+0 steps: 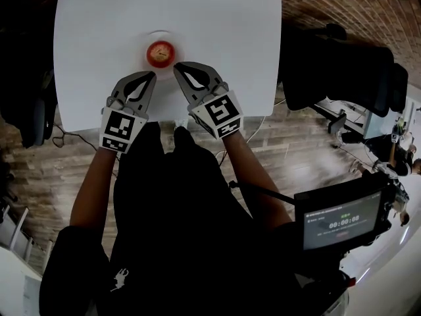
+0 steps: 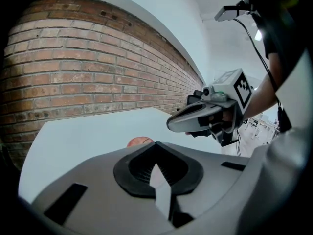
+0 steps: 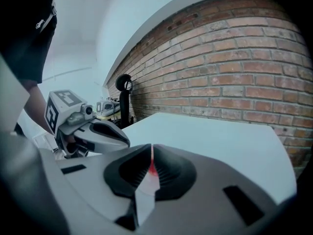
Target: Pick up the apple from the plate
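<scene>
A red apple (image 1: 160, 53) sits on a small white plate (image 1: 160, 35) near the front of the white table (image 1: 217, 18). Just short of the plate, my left gripper (image 1: 150, 76) points at the apple from its left, jaws shut and empty. On the other side my right gripper (image 1: 177, 67) is likewise shut on nothing, its tip close to the plate's rim. The two tips angle toward each other. In the left gripper view the apple (image 2: 139, 141) peeks over the closed jaws. Only a red sliver of the apple (image 3: 152, 168) shows in the right gripper view, through the slit between the jaws.
The table's front edge (image 1: 164, 125) runs under both grippers. A black chair (image 1: 342, 71) stands to the right of the table. A screen on a stand (image 1: 341, 220) sits at the lower right. A brick wall (image 2: 88, 77) rises beyond the table.
</scene>
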The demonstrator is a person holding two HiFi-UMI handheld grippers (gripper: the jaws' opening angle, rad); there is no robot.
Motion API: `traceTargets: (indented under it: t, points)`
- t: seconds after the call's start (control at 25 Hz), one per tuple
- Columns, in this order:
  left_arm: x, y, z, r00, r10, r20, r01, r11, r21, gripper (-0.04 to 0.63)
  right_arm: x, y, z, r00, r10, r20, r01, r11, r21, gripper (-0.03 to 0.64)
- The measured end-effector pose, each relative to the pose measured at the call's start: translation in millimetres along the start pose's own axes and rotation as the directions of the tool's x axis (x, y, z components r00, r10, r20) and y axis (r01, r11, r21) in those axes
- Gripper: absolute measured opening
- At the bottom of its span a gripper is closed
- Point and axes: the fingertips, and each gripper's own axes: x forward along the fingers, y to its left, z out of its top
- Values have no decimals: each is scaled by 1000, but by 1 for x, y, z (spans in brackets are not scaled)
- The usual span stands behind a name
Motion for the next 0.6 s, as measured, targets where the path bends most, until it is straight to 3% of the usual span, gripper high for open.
traceTargets:
  t: [0.6]
  points:
    - [4, 2, -4, 999, -39, -5, 39, 999, 0, 6, 22, 0, -22, 998, -1, -66, 1, 1000, 4, 6]
